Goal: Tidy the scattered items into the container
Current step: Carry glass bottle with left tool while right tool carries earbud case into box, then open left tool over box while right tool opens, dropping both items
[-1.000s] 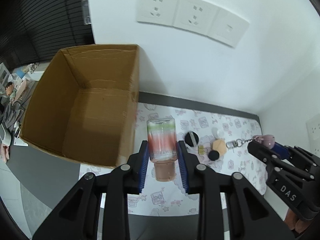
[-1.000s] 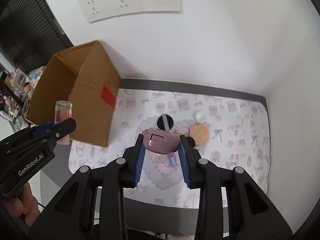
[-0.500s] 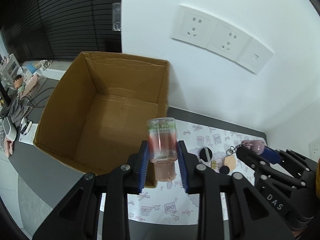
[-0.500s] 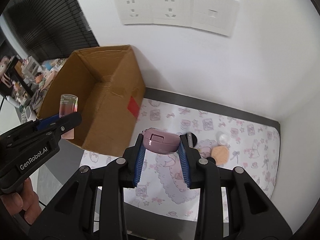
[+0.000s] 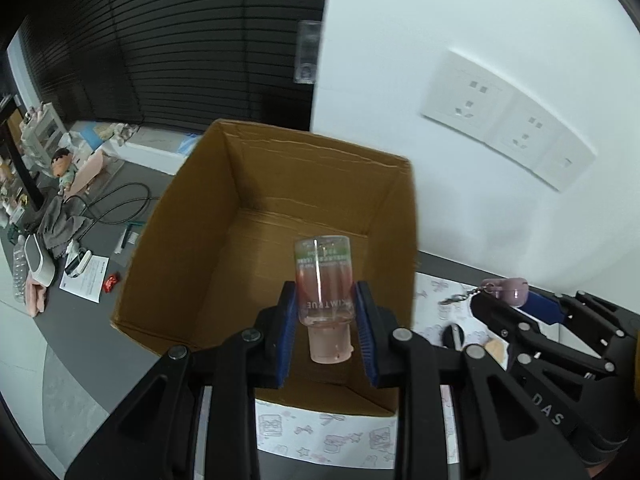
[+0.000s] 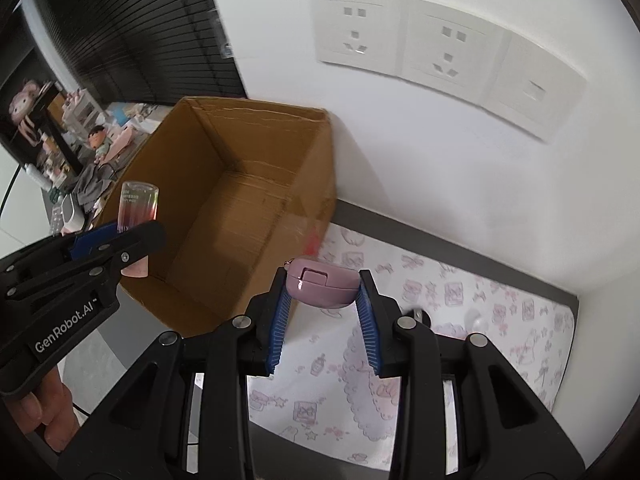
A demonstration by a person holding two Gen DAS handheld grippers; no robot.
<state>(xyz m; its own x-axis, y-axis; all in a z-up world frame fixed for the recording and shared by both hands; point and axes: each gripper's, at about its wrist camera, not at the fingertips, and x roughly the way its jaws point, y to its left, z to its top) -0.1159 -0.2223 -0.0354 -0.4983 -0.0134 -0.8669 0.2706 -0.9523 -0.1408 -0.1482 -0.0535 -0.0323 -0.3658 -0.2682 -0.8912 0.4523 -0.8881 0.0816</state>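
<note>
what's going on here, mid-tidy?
A person holds a gripper in each hand. The left gripper is shut on a clear bottle of pink liquid, cap toward the camera, poised over the open cardboard box. The right gripper is shut on a small pink case with a keychain, beside the box's near corner, above the patterned mat. Neither item is released yet; the box looks empty, and a few small items remain on the mat.
</note>
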